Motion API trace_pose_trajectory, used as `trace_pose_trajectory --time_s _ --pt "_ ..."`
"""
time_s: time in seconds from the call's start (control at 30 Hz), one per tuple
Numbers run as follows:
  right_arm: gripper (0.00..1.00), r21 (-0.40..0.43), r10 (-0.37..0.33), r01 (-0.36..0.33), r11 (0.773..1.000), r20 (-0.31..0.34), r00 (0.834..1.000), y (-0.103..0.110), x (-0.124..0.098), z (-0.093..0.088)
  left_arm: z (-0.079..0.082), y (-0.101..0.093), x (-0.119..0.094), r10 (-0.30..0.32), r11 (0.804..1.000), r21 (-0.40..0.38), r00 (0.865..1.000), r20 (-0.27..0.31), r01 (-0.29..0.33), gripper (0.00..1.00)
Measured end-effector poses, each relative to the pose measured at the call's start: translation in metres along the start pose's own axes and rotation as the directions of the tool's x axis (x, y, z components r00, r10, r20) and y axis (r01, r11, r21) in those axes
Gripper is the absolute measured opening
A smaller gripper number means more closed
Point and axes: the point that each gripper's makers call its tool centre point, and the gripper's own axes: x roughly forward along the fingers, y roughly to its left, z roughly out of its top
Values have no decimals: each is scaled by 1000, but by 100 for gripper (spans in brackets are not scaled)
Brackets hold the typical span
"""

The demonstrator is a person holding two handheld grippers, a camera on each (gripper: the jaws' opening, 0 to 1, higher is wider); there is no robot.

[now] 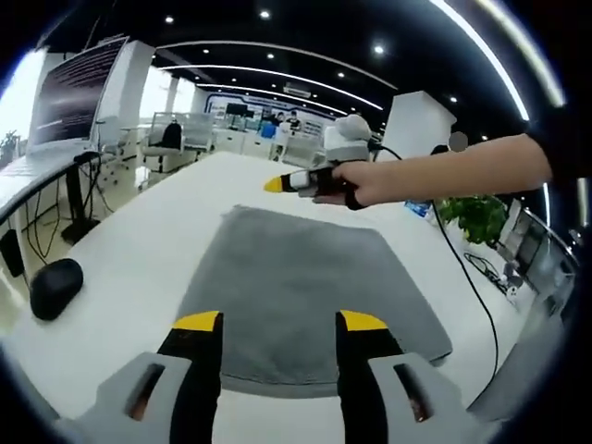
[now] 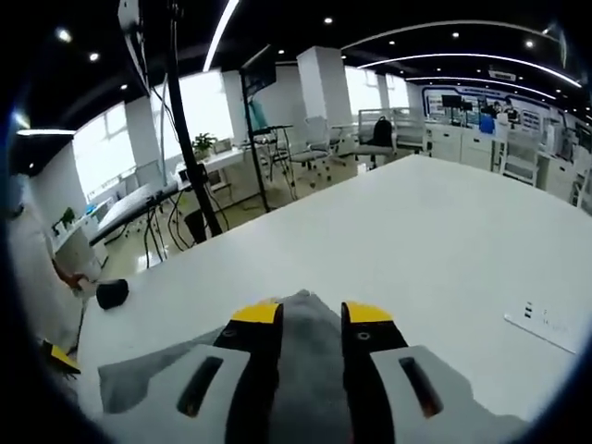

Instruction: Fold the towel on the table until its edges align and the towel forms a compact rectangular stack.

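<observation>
Grey towel (image 1: 305, 287) flat on white table (image 1: 139, 240), near edge just beyond left gripper (image 1: 281, 321); jaws parted, nothing held. Right gripper (image 2: 313, 313) at towel's far corner, jaws apart with cloth between; grip uncertain. Towel looks smooth, roughly rectangular. Black mouse (image 1: 55, 287) lies well apart.

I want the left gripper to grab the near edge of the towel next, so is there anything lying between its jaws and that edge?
Nothing visible does. The left gripper hangs open right over the near edge of the grey towel, with bare cloth between its jaws. The black mouse sits well off to the side on the white table.
</observation>
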Motion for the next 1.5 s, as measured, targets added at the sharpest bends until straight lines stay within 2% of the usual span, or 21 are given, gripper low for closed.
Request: trace_pose_trajectory --time_s 0.17,0.37,0.5,0.6,0.7,0.8,0.93,1.0,1.23,1.5 --pt "25 15 -12 12 1000 -14 1000 -11 -22 -12 3 -22 -2 -23 1000 15 1000 -4 23 52" --pt "24 26 -30 30 999 -15 999 -25 -45 -19 -7 -51 -1 -64 998 14 997 -38 65 52" --pt "24 20 -44 44 999 -19 999 -45 -67 -27 -11 -69 2 -91 995 27 995 -50 92 52" --pt "24 19 -50 50 999 -27 998 -50 -81 -32 -16 -84 7 -120 992 37 991 -67 123 52" --pt "24 18 -63 64 998 -37 997 -69 -98 -38 -18 -98 11 -144 988 50 987 -74 148 52" --pt "24 21 -78 78 997 -40 996 -76 -113 -45 -19 -110 17 -155 986 57 985 -76 160 52" --pt "24 30 -93 95 995 -47 995 -92 -124 -51 -19 -126 24 -176 981 66 981 -77 181 52" --pt "24 36 -98 99 994 -48 994 -92 -132 -56 -19 -134 27 -187 979 73 979 -77 193 52" --pt "24 50 -110 113 992 -57 992 -113 -150 -67 -28 -164 34 -224 967 98 969 -104 234 52" --pt "24 74 -138 143 987 -64 988 -132 -166 -83 -46 -201 41 -277 945 136 948 -157 299 50"
